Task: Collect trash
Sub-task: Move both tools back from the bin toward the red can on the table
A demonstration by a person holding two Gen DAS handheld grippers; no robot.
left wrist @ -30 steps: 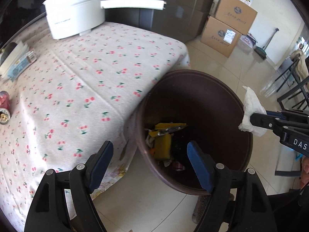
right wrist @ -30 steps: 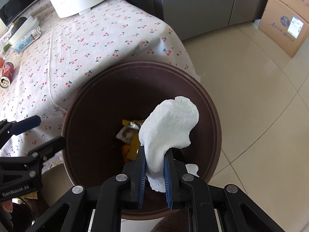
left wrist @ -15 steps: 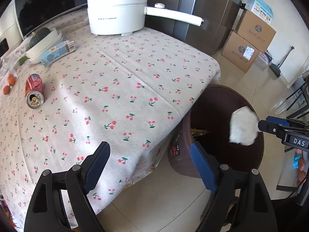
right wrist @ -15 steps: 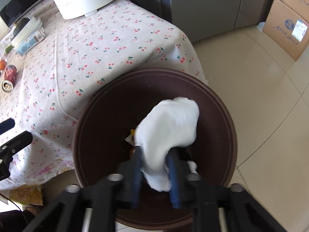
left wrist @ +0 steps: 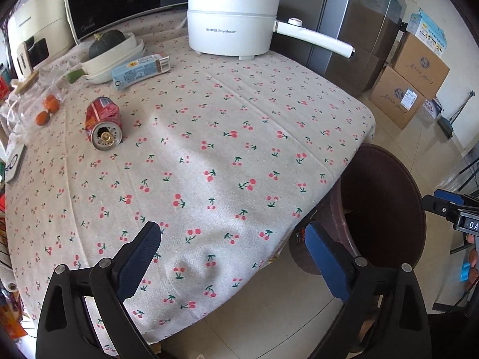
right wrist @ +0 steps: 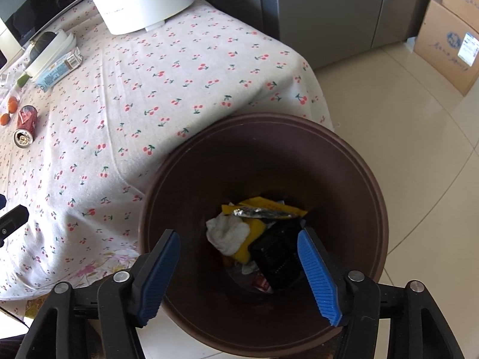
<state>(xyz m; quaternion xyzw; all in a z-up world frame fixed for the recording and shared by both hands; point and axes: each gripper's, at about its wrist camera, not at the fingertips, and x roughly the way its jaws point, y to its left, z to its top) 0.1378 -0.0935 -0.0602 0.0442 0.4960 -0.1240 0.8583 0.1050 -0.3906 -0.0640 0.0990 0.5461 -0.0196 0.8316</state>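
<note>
A brown round trash bin [right wrist: 368, 179] stands on the floor by the table corner; it also shows in the left wrist view [left wrist: 389, 173]. A crumpled white tissue [right wrist: 227, 232] lies inside it on yellow wrappers and dark trash. My right gripper [right wrist: 239, 272] is open and empty above the bin's near rim. My left gripper [left wrist: 233, 257] is open and empty over the table's front edge. A crushed red soda can [left wrist: 103, 124] lies on its side on the cherry-print tablecloth [left wrist: 224, 119]; it also shows in the right wrist view [right wrist: 25, 127]. A light blue carton [left wrist: 140, 70] lies farther back.
A white electric pot [left wrist: 230, 18] with a long handle stands at the table's back. White bowls with a dark squash [left wrist: 110, 52] and small oranges [left wrist: 48, 107] sit at the left. Cardboard boxes [left wrist: 416, 80] stand on the tiled floor beyond the bin.
My right gripper opened and the white tissue dropped into the bin. My left gripper swung left, away from the bin and over the table.
</note>
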